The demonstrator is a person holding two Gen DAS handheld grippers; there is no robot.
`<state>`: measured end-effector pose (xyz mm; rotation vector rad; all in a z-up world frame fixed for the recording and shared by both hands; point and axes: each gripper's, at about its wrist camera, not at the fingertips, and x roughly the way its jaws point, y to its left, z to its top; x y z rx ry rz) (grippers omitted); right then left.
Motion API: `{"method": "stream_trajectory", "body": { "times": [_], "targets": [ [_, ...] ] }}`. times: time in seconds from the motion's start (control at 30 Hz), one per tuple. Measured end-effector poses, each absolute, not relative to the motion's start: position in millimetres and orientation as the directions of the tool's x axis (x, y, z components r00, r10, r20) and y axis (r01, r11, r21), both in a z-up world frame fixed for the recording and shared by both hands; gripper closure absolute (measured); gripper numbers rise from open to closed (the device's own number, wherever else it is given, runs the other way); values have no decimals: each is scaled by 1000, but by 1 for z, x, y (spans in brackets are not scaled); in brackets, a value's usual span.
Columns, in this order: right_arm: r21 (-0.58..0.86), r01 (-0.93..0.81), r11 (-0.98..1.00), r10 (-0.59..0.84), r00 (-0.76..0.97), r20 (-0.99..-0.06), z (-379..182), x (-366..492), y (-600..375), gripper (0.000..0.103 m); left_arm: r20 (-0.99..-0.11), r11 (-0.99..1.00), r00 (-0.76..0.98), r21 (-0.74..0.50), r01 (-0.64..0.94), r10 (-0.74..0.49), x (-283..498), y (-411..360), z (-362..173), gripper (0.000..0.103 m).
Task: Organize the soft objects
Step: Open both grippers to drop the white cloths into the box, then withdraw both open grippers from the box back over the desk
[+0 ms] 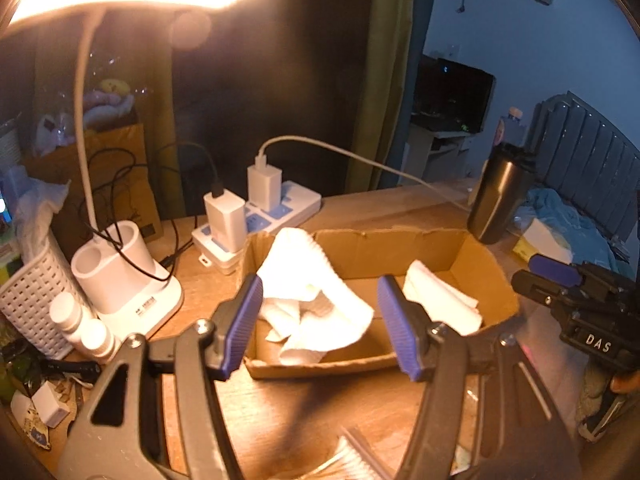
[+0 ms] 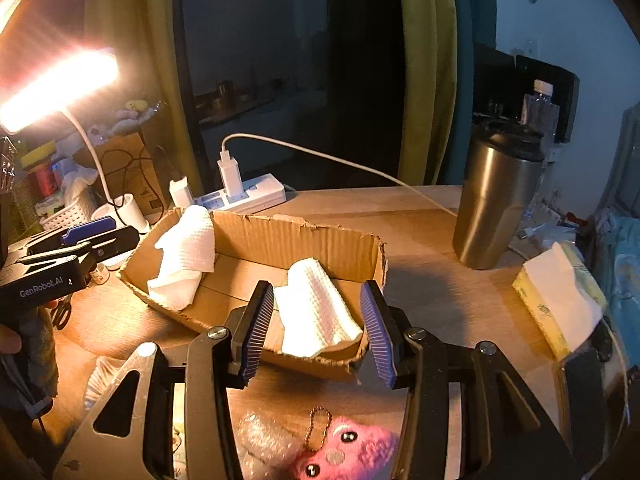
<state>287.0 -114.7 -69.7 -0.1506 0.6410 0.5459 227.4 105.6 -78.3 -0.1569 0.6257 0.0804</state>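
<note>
We hold both grippers, left point(image 1: 320, 328) and right point(image 2: 318, 330), wide and empty just before the cardboard box point(image 2: 296, 236); two white cloths point(image 2: 316, 312) lie inside.

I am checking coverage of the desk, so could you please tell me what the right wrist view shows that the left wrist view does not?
Only the right wrist view shows the pink plush toy beneath the open right claw and the tissue pack in full. Only the left wrist view shows the white pill bottles and the lamp base. Both show the cardboard box holding two white cloths, the steel tumbler and the power strip.
</note>
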Motion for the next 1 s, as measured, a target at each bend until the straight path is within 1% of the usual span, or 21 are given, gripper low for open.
{"method": "stream_trajectory", "body": {
  "times": [0.47, 1.0],
  "targets": [
    [10, -524, 851, 440, 704, -557, -45, 238, -129, 55, -546, 987, 838, -118, -106, 25, 180, 90, -53, 42],
    [-1, -517, 856, 437, 724, -534, -38, 189, -143, 55, -513, 989, 858, -116, -88, 16, 133, 77, -41, 42]
  ]
}}
